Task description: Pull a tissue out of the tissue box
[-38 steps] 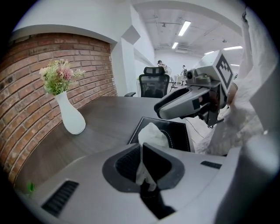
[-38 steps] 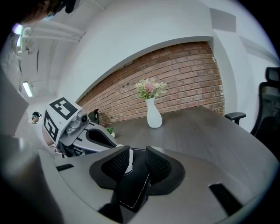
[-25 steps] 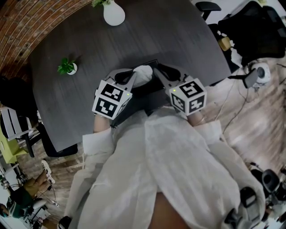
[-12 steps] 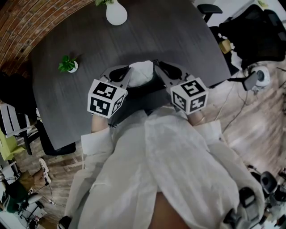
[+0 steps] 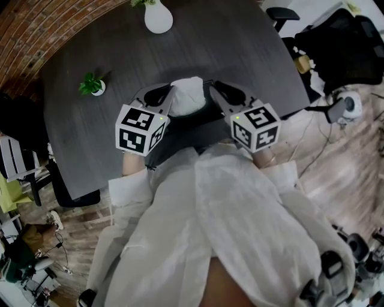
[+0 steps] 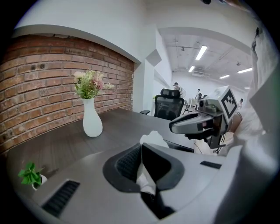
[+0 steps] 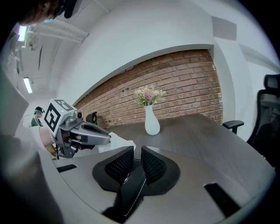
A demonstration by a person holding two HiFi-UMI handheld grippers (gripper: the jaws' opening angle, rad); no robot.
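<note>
A white tissue [image 5: 187,96] stands up out of the black tissue box [image 5: 193,125] at the near edge of the dark table [image 5: 108,54]. My left gripper [image 5: 170,96] is shut on the tissue's left side. In the left gripper view the tissue [image 6: 146,179] is pinched between the pads, and its crumpled top [image 6: 153,139] shows beyond the jaw tips of the left gripper [image 6: 141,148]. My right gripper [image 5: 211,90] is at the box's right side. In the right gripper view this gripper [image 7: 133,151] grips a black stitched edge of the box [image 7: 131,188].
A white vase with flowers [image 5: 157,17] stands at the table's far side, and a small potted plant [image 5: 91,89] at the left. A black office chair [image 5: 342,42] is off the table's right. The person's white coat [image 5: 228,228] fills the foreground.
The left gripper has moved up and away from the box with the tissue, which now stands further out of it. The right gripper has stayed where it was.
</note>
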